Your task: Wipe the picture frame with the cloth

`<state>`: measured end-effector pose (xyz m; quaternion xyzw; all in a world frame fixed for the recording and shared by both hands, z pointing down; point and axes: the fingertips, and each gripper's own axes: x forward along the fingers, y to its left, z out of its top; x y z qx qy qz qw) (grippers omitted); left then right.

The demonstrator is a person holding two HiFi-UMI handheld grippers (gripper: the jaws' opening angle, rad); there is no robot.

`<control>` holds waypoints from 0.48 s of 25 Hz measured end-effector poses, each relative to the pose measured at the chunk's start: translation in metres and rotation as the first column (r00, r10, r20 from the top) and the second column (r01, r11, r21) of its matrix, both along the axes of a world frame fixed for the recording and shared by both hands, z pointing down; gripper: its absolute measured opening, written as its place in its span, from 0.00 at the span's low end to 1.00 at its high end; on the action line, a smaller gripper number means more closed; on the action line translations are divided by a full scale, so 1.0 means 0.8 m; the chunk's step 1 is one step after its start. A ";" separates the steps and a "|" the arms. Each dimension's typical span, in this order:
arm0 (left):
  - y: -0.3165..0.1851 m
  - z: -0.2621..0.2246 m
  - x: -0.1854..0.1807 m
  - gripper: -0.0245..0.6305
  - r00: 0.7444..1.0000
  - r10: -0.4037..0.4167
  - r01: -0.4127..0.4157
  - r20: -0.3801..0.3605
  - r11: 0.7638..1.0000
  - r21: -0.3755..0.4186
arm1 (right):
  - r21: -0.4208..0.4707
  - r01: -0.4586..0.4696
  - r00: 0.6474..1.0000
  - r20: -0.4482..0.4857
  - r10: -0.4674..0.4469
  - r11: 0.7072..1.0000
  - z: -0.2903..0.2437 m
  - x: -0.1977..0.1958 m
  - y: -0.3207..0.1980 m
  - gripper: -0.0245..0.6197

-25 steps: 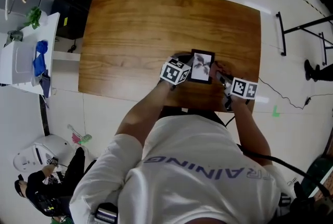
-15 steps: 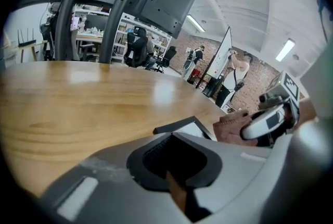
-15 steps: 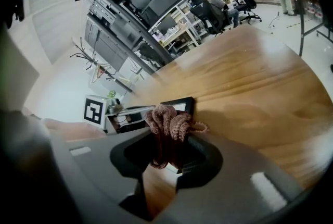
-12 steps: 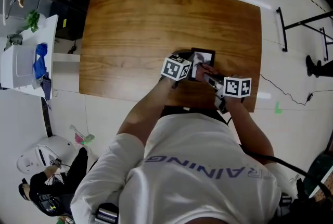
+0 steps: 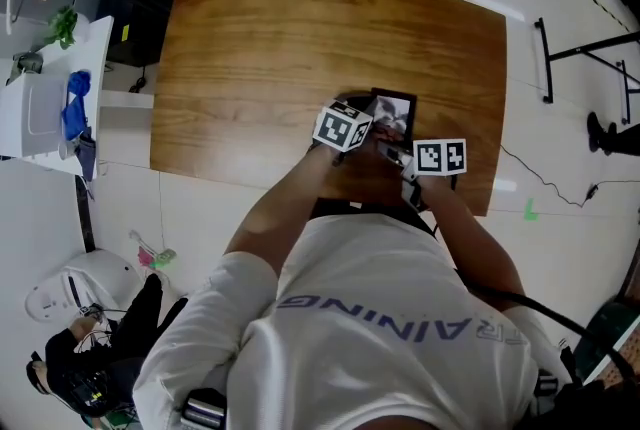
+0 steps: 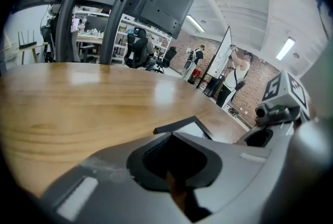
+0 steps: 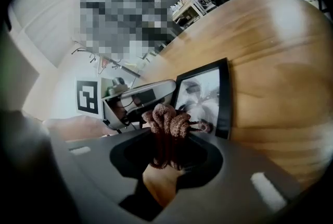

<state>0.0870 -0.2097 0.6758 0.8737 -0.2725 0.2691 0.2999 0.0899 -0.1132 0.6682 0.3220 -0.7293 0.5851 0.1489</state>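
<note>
A black picture frame [image 5: 393, 110] with a grey photo lies on the wooden table [image 5: 260, 58] near its front edge. My left gripper [image 5: 362, 133] grips the frame's left edge, and in the left gripper view the raised black frame corner [image 6: 179, 125] runs into its jaws [image 6: 174, 165]. My right gripper [image 5: 396, 150] comes in from the right, shut on a bunched reddish-brown cloth [image 7: 167, 120]. The cloth presses on the lower left of the frame's glass [image 7: 205, 94]. The left gripper [image 7: 136, 99] shows beside the frame in the right gripper view.
A white side table [image 5: 45, 98] with a blue item stands on the floor to the left. A black stand [image 5: 560, 48] and cables are on the right. Someone crouches on the floor at lower left [image 5: 90, 368]. Bare wood stretches behind the frame.
My right gripper has moved left with the cloth, from the frame's right side onto its lower part. The left gripper has stayed at the frame's left edge.
</note>
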 end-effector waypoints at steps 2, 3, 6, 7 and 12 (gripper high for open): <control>0.000 0.000 0.000 0.04 1.000 0.000 0.000 0.001 1.000 0.005 | -0.011 -0.047 0.999 0.008 0.047 0.999 0.001 0.017 0.003 0.23; 0.000 0.000 0.000 0.04 1.000 0.000 0.000 0.001 1.000 0.007 | -0.017 -0.070 0.997 0.011 0.071 0.997 0.002 0.027 0.004 0.23; 0.000 0.001 0.000 0.04 1.000 -0.002 0.002 0.001 1.000 0.007 | -0.027 -0.125 0.992 0.007 0.125 0.992 0.003 0.057 0.011 0.23; 0.000 0.001 0.000 0.04 1.000 -0.002 0.002 0.002 1.000 0.007 | -0.023 -0.134 0.991 -0.001 0.134 0.991 0.001 0.066 0.013 0.23; 0.000 0.001 -0.001 0.04 1.000 0.007 -0.007 0.007 1.000 0.015 | 0.015 -0.169 0.985 -0.038 0.169 0.986 -0.004 0.103 0.020 0.23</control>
